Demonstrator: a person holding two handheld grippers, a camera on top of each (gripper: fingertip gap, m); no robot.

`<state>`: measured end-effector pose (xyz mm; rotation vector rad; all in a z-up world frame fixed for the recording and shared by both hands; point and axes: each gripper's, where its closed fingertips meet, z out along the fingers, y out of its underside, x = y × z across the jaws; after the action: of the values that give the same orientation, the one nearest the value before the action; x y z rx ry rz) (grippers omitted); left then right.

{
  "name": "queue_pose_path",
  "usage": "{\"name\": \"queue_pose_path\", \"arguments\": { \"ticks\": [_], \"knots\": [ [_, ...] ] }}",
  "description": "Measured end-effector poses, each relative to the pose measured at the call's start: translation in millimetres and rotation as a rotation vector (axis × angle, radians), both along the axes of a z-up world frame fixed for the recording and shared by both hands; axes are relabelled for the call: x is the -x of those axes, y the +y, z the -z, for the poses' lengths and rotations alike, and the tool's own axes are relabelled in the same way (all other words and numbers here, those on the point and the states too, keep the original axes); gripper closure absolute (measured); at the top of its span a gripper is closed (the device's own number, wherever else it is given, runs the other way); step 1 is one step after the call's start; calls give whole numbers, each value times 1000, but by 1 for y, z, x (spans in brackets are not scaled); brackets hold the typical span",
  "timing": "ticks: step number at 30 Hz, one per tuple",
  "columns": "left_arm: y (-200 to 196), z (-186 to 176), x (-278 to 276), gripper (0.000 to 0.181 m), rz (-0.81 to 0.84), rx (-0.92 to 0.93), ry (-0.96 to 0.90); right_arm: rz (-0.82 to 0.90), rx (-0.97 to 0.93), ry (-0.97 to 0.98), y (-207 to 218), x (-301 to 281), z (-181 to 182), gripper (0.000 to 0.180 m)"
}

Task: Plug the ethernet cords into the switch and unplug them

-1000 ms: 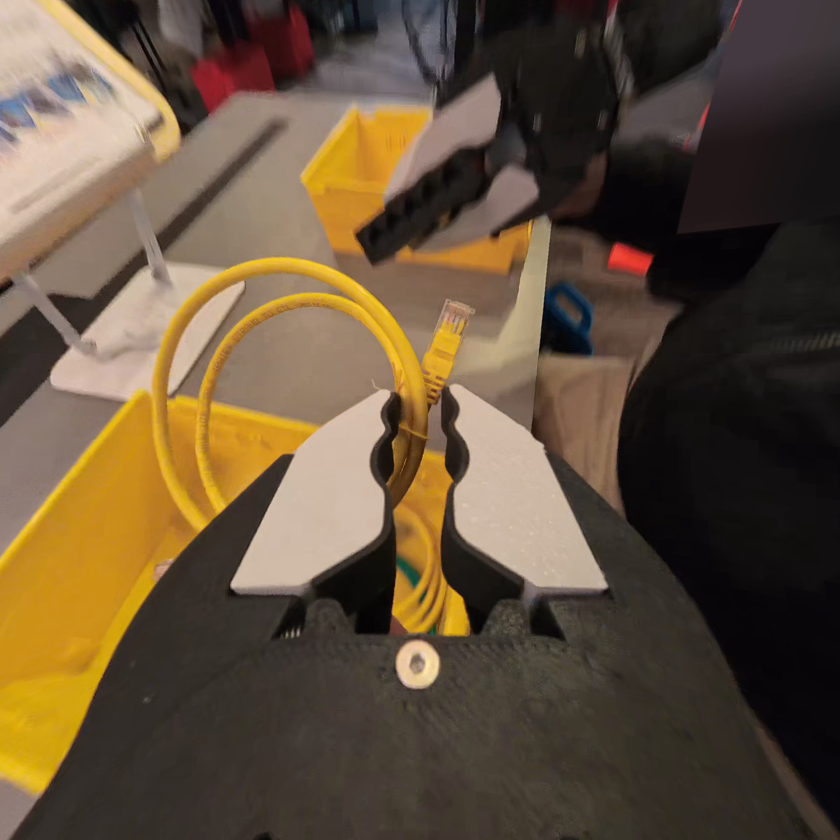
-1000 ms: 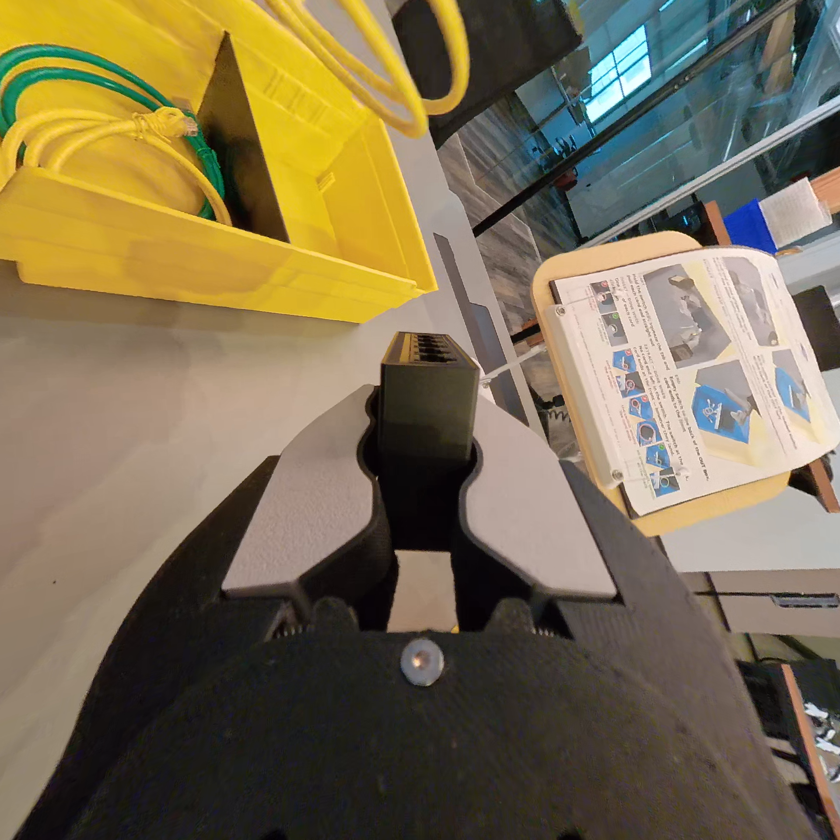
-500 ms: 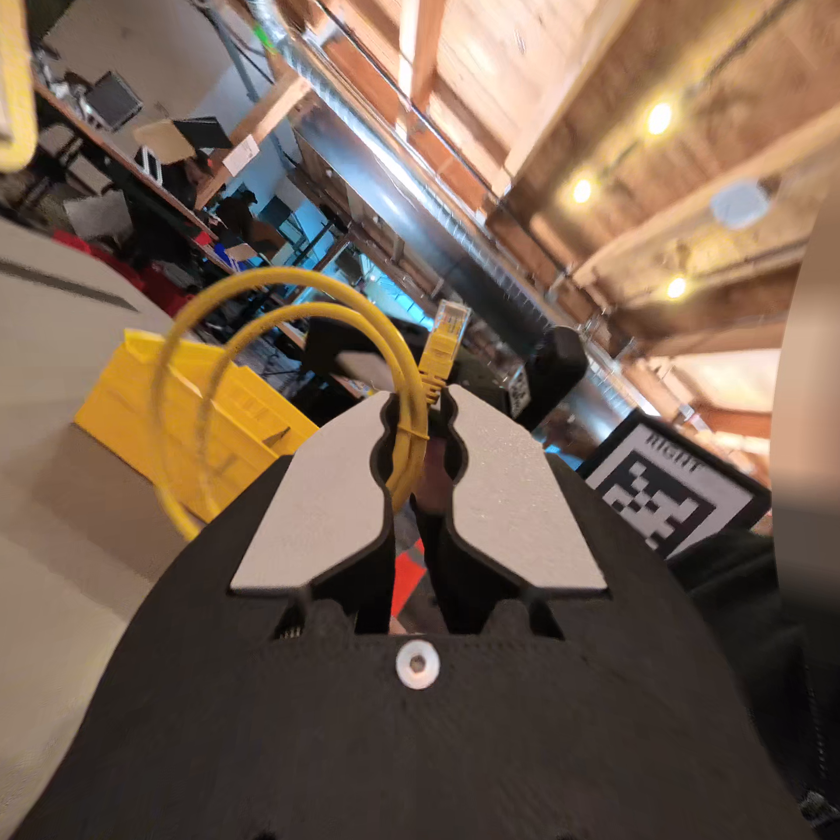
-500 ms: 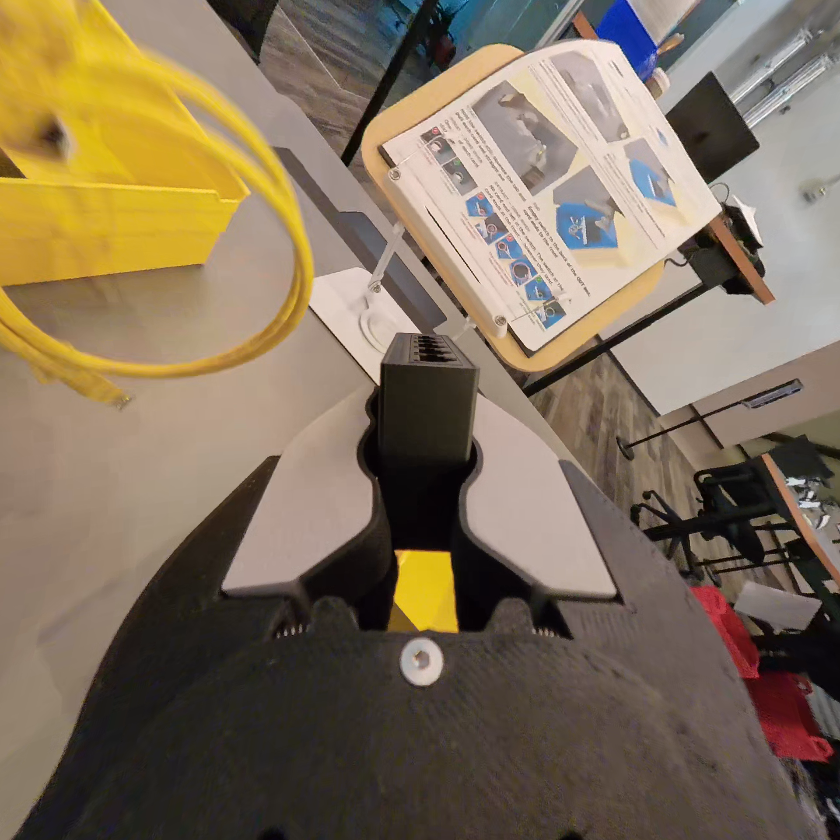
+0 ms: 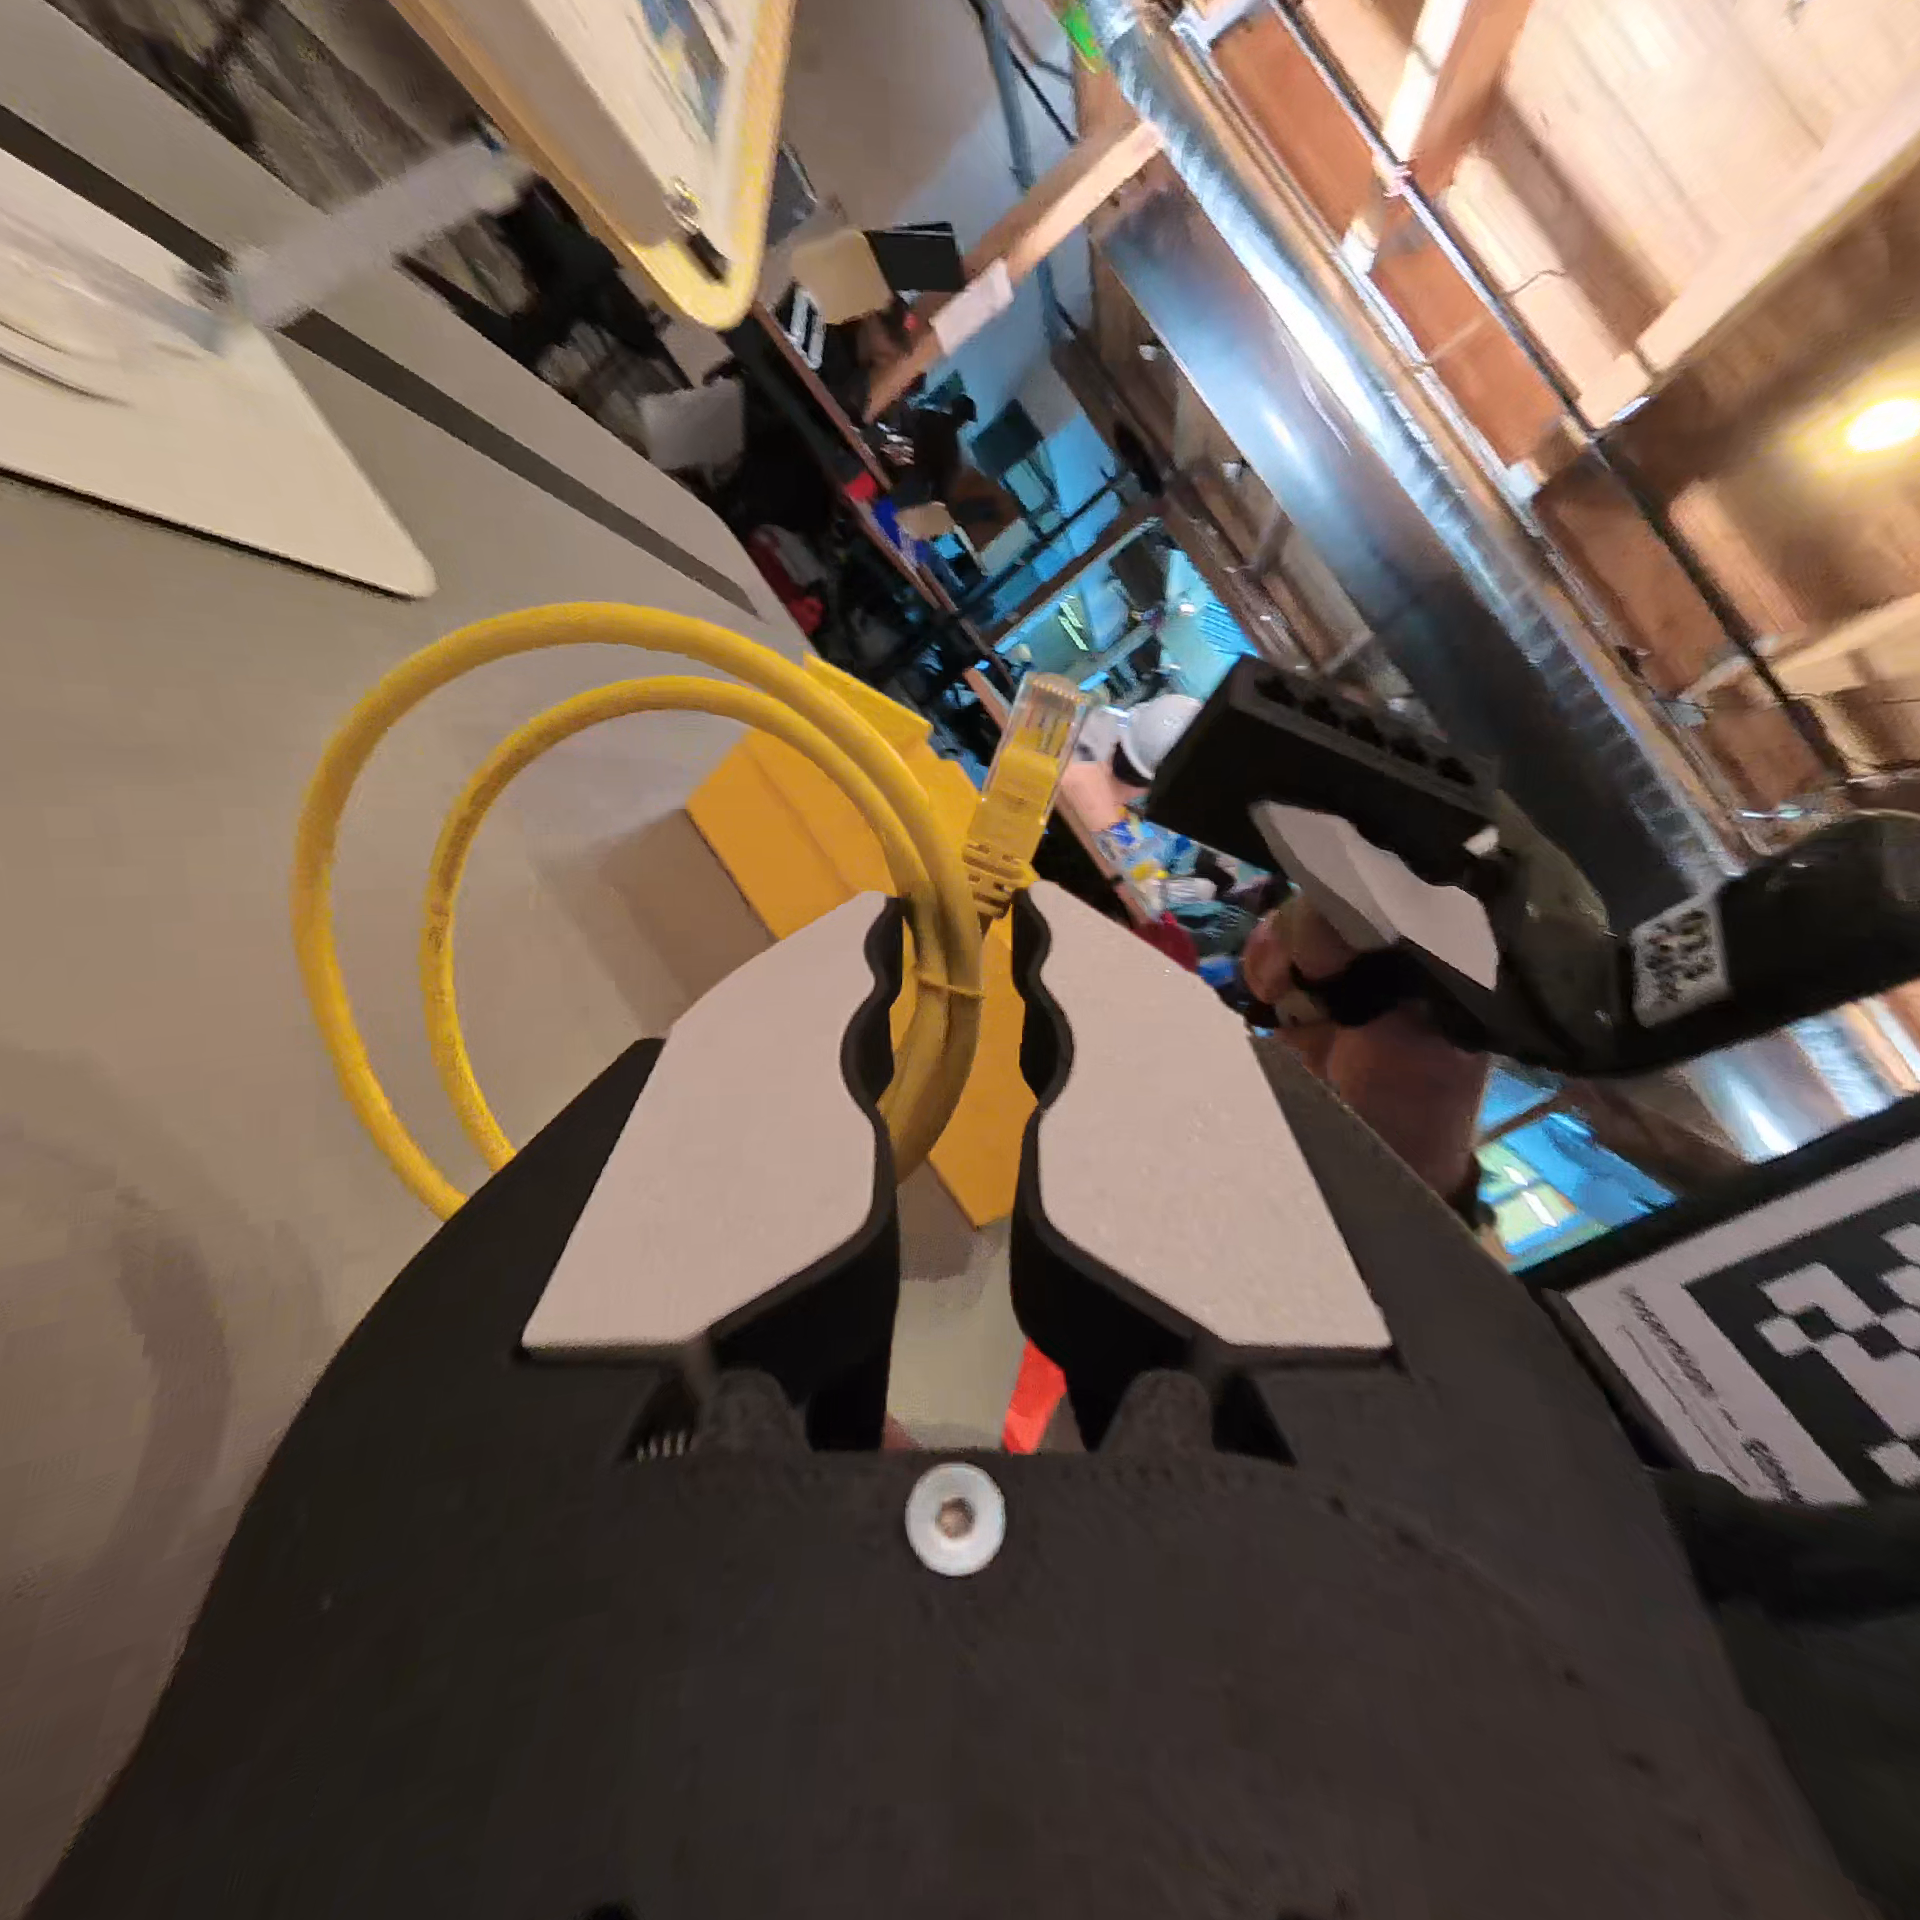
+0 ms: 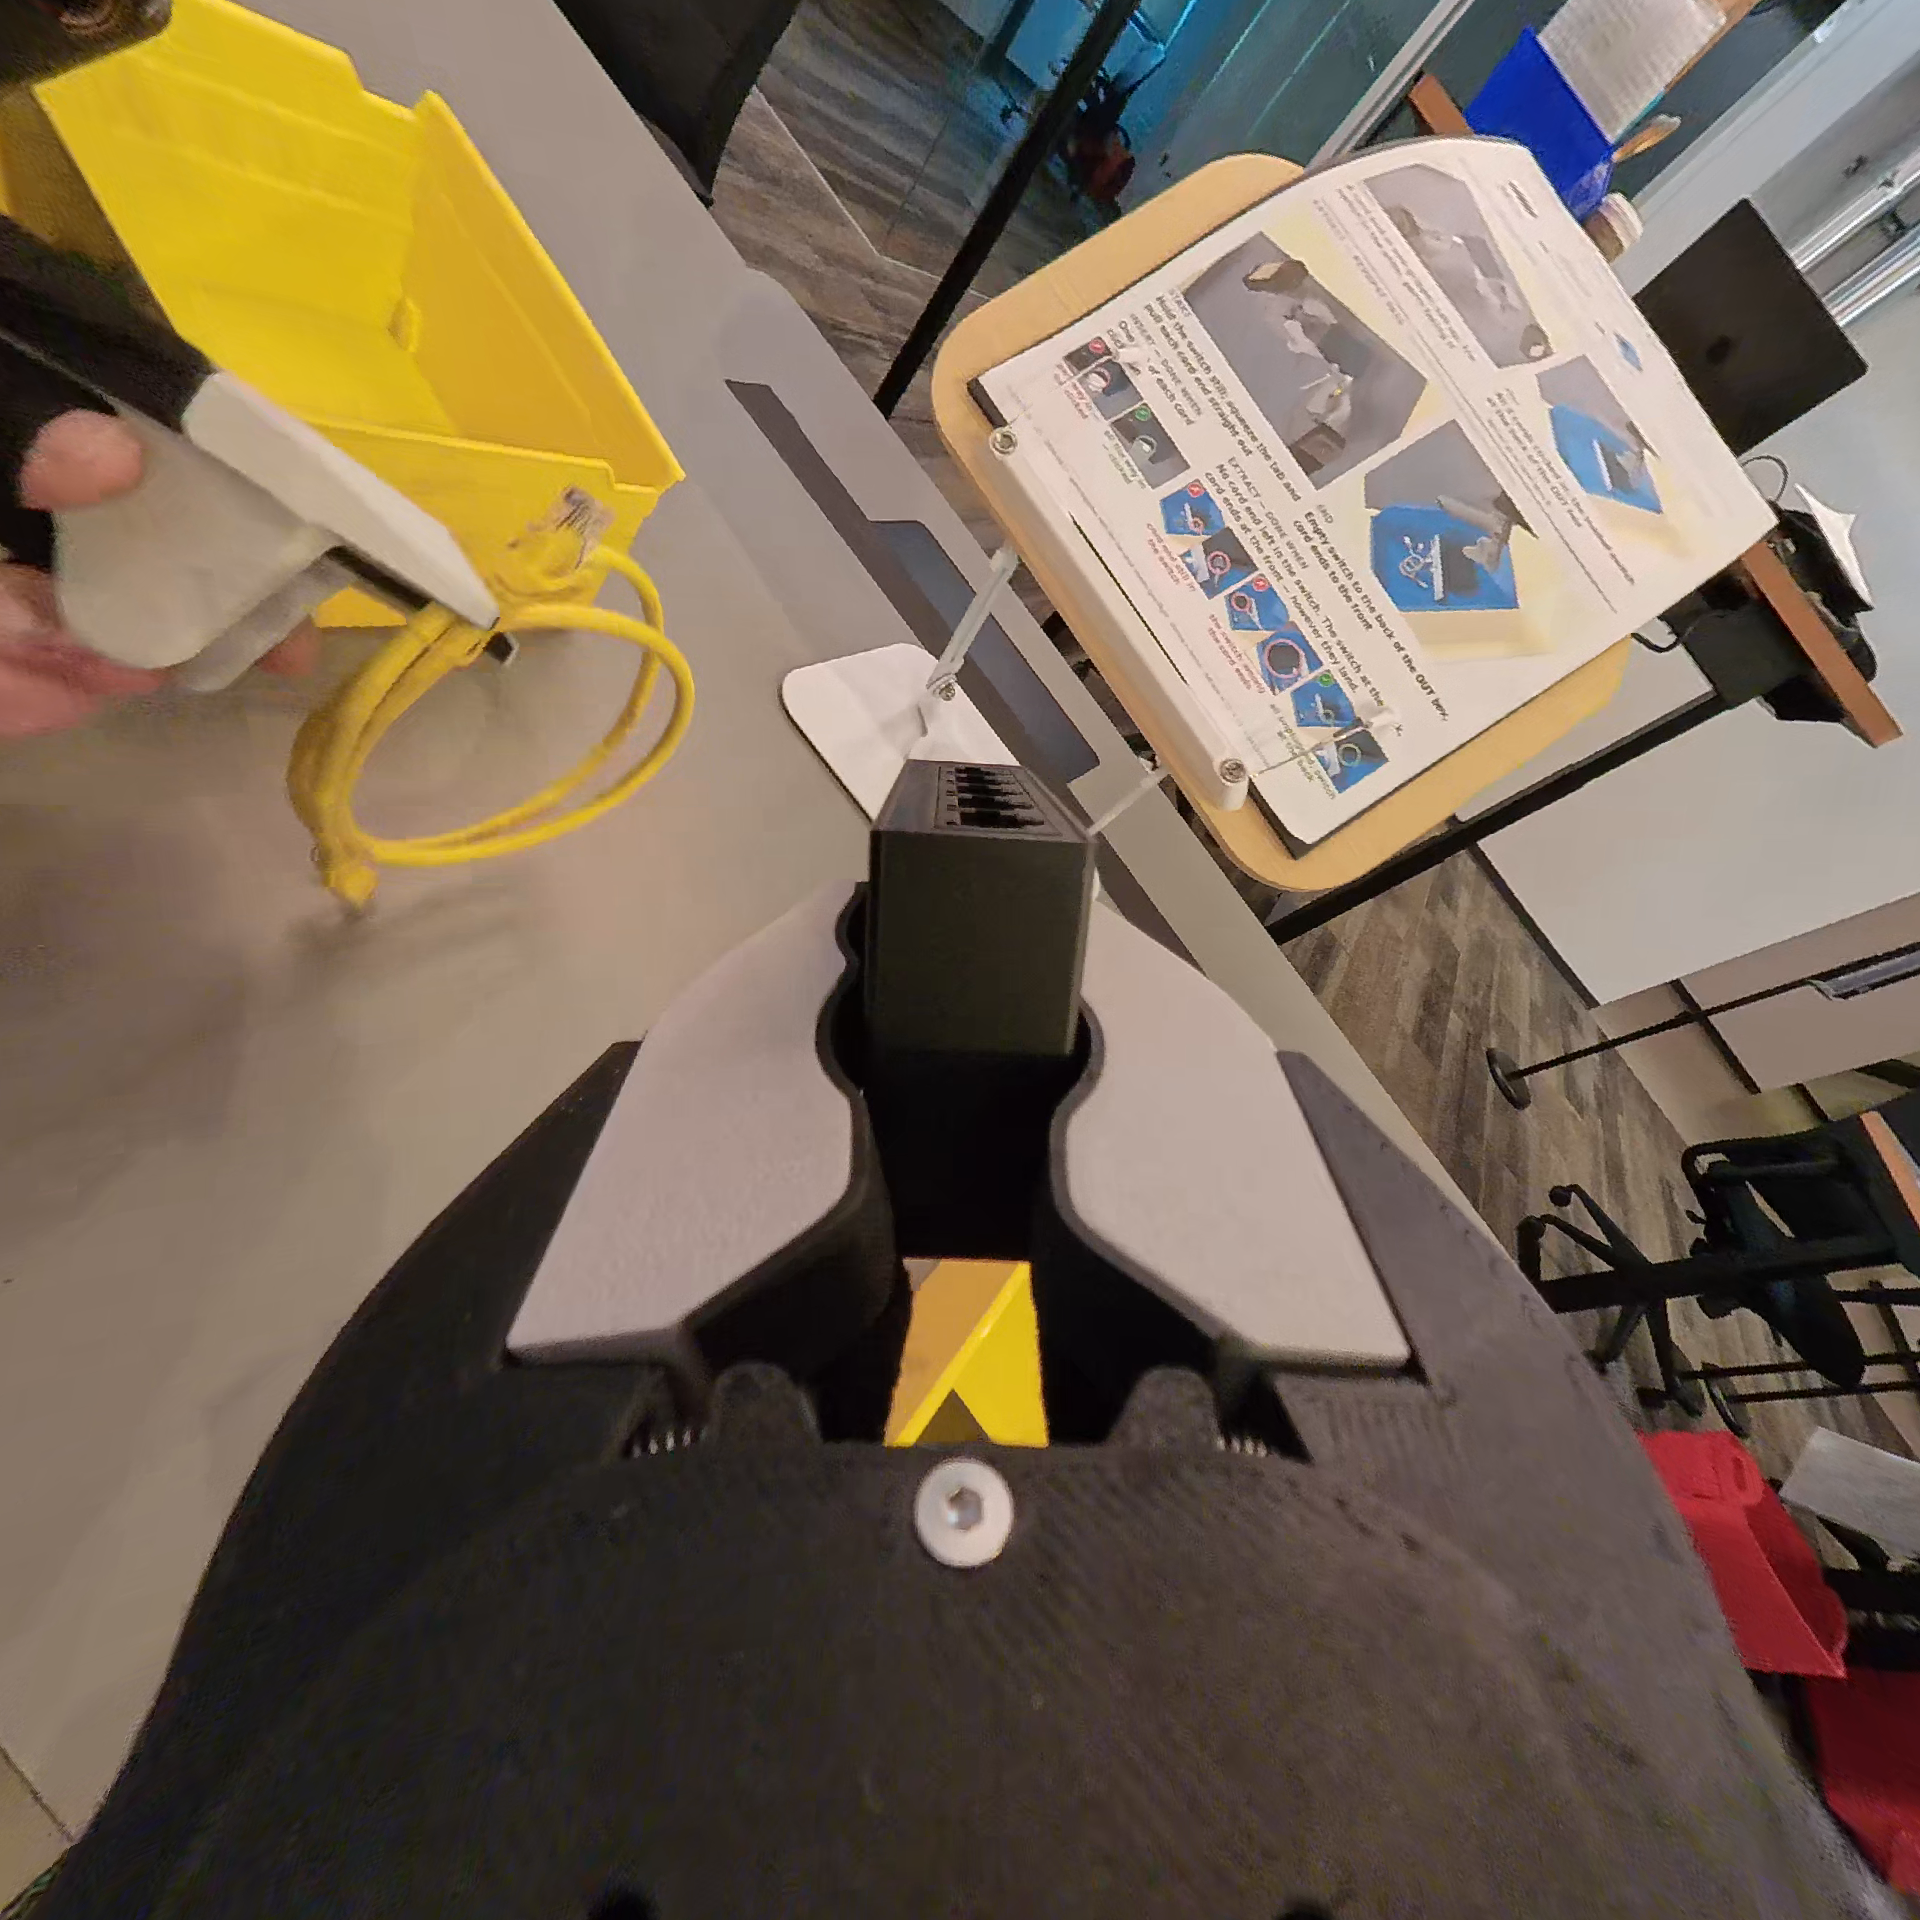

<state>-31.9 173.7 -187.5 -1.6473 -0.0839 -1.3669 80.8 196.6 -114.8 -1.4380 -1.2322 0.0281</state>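
My left gripper (image 5: pixel 954 914) is shut on a coiled yellow ethernet cord (image 5: pixel 623 717), held just below its clear-tipped plug (image 5: pixel 1029 769), which sticks up past the fingertips. The black switch (image 5: pixel 1320 758) is to the right of the plug, with a gap between them, held by the other gripper. In the right wrist view my right gripper (image 6: pixel 971 935) is shut on the black switch (image 6: pixel 977 914), its row of ports facing away from me. The left gripper (image 6: pixel 312 530) with the yellow cord (image 6: pixel 520 727) shows at the left, above the grey table (image 6: pixel 312 1039).
A yellow bin (image 6: pixel 343 291) stands on the table at the back left. An instruction board on a white stand (image 6: pixel 1351 499) is behind the switch. The table edge runs diagonally to the right, with floor, chairs and red bins (image 6: pixel 1745 1558) beyond. Spacing between my two grippers at the tips: around 15 centimetres.
The left gripper has swung round with the cord, so the switch has come into its view close to the right of the plug. In the right wrist view the left gripper has come in at the left.
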Motion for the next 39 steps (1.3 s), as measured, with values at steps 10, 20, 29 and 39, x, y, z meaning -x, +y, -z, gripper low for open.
{"name": "queue_pose_path", "arguments": {
  "ticks": [10, 20, 29, 39],
  "knots": [
    [0, -43, 7, 165, 107, -134, -250, -55, 32, 10, -6, 15, 6, 151],
    [20, 69, -11, 123, 95, 259, 159, -52, 47, 32, -6, 8, 3, 151],
    [7, 125, 21, 112, -29, 373, 665, -78, 73, 31, -8, 15, 10, 151],
    [46, 144, 16, 145, 103, 354, 1031, -87, 74, 32, -12, 19, 8, 151]
  ]
}}
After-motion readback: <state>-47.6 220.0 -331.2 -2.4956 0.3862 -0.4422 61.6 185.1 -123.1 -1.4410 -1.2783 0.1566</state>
